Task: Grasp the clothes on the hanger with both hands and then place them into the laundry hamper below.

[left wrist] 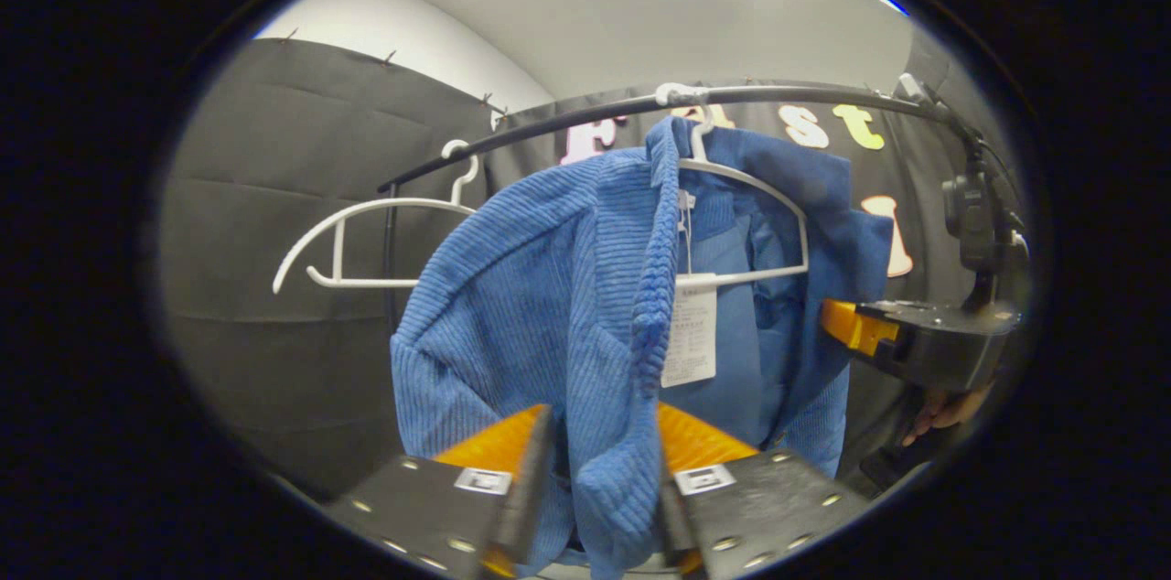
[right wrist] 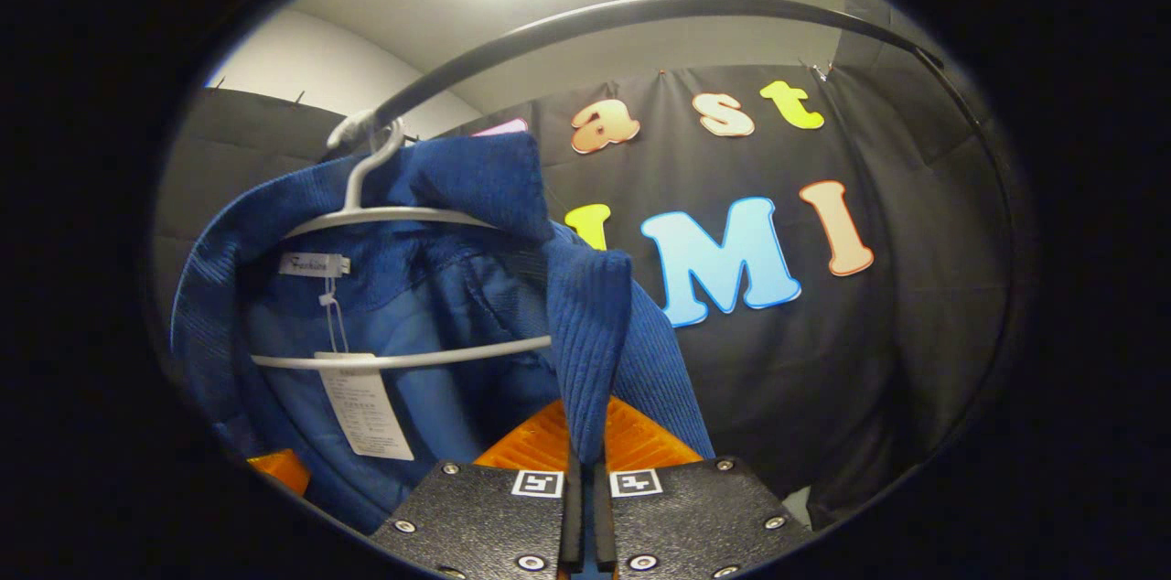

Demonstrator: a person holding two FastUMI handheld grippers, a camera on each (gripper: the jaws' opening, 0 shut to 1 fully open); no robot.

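- A dark curved rail (left wrist: pixel 567 124) runs across the top.
- Two white hangers hook over it: an empty hanger (left wrist: pixel 366 241) and one carrying the blue jacket (left wrist: pixel 549 287).

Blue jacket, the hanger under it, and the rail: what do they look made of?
Blue jacket: ribbed fabric, likely corduroy, matte, with fine parallel ridges; the lining looks smoother. Hanger: thin white rod, smooth and slightly glossy, plastic or coated wire, hard to say. Rail: dark tube with a soft sheen, probably painted metal.
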